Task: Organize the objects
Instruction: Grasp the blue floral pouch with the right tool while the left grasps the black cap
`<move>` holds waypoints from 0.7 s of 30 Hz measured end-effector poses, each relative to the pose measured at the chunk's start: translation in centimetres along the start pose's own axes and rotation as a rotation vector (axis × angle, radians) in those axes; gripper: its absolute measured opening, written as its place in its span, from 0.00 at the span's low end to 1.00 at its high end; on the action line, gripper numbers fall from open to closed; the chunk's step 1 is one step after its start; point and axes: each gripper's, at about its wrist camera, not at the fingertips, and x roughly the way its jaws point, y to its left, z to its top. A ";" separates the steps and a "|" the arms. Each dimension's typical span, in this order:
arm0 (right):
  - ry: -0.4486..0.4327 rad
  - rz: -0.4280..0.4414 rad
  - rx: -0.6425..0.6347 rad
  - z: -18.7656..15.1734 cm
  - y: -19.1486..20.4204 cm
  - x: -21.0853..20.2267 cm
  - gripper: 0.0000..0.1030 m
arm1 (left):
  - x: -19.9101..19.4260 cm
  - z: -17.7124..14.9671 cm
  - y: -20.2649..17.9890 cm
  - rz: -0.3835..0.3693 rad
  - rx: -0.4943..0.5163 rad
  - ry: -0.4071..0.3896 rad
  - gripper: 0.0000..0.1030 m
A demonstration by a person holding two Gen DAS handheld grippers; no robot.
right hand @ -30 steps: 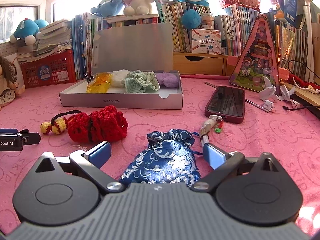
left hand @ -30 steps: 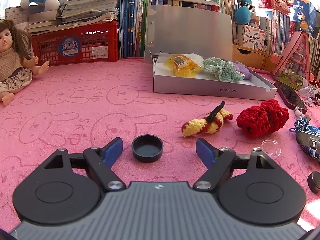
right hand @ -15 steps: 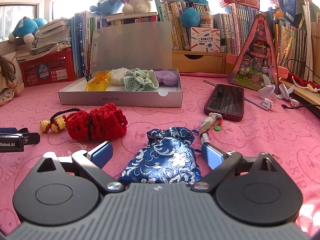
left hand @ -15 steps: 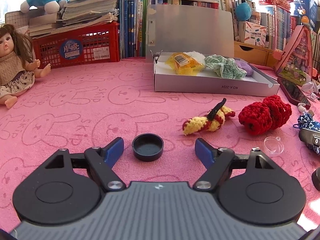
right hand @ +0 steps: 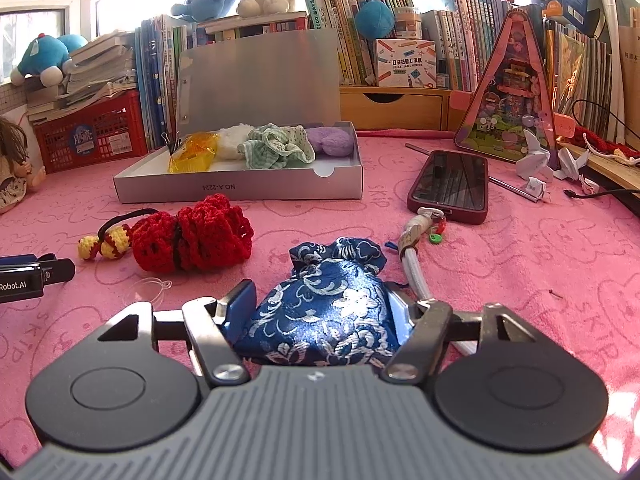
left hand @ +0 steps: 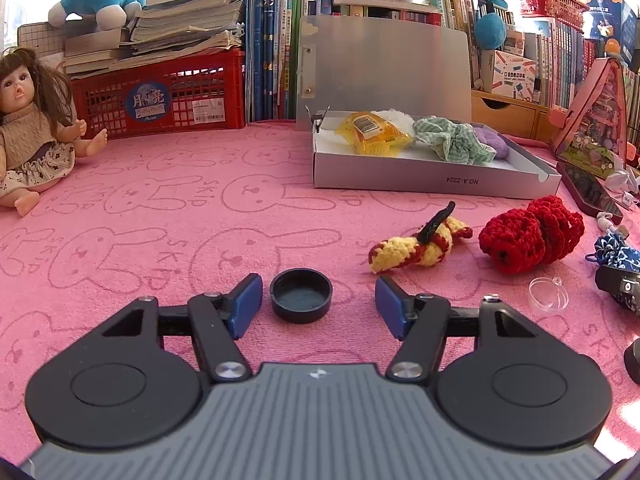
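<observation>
Around: red crochet piece, phone, open grey box on pink table | left tongs: wide, straddling black cap, not touching | right tongs: clamped on blue pouch

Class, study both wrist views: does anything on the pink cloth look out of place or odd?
Yes. A black cap lies upturned by itself between the open left gripper fingers, with no container visible beside it. A clear plastic piece also lies loose nearby. The right gripper has closed on the blue pouch.
</observation>
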 end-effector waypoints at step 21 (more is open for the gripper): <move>-0.015 0.033 0.055 0.4 -0.7 -0.5 0.50 | -0.6 0.2 -0.2 -0.016 0.014 -0.019 0.37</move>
